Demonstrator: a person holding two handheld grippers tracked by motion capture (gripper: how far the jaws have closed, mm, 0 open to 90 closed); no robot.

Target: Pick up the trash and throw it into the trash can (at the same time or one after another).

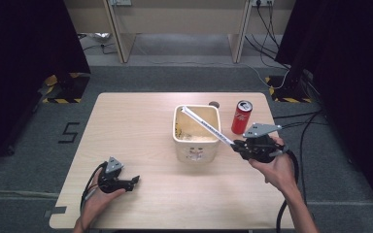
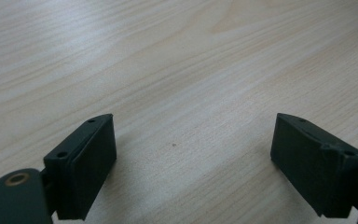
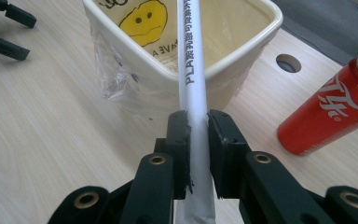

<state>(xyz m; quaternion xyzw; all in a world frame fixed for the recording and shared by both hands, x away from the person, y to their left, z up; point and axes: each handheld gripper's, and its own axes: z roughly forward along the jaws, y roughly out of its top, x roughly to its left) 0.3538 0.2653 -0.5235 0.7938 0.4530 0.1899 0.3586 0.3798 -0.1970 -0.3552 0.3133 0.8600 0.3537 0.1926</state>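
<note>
Surface (image 1: pixel 141 121): pale wood grain, set on grey carpet, with dark curtains at both sides and a light wooden desk (image 1: pixel 179 19) at the back of the room.
Left claw (image 1: pixel 137 180): nearest, low at the near left of the surface, held in a hand (image 1: pixel 97 201); jaws spread wide with bare wood between them (plain in the left gripper view (image 2: pixel 193 154)); well apart from everything else.
Right claw (image 1: pixel 235 145): at the near right, held in the other hand (image 1: pixel 278 170), grey three-cornered plate on top; jaws narrow, clamped on the white tube (image 3: pixel 193 93) from both sides.
White tube: long and thin, dark print along its length; lower end gripped in the right claw, upper end slanting up and away over the tub's rim towards its far left corner (image 1: pixel 201 124).
Tub (image 1: pixel 196 148): cream, square-mouthed, mid-surface just beyond the right claw; yellow smiley face on an inner wall and crinkled clear film on the outside (image 3: pixel 121 70).
Red can (image 1: pixel 241 117): upright, just right of the tub, apart from it (image 3: pixel 331 112).
Cable hole (image 1: pixel 214 104): round, behind the tub near the far edge.
</note>
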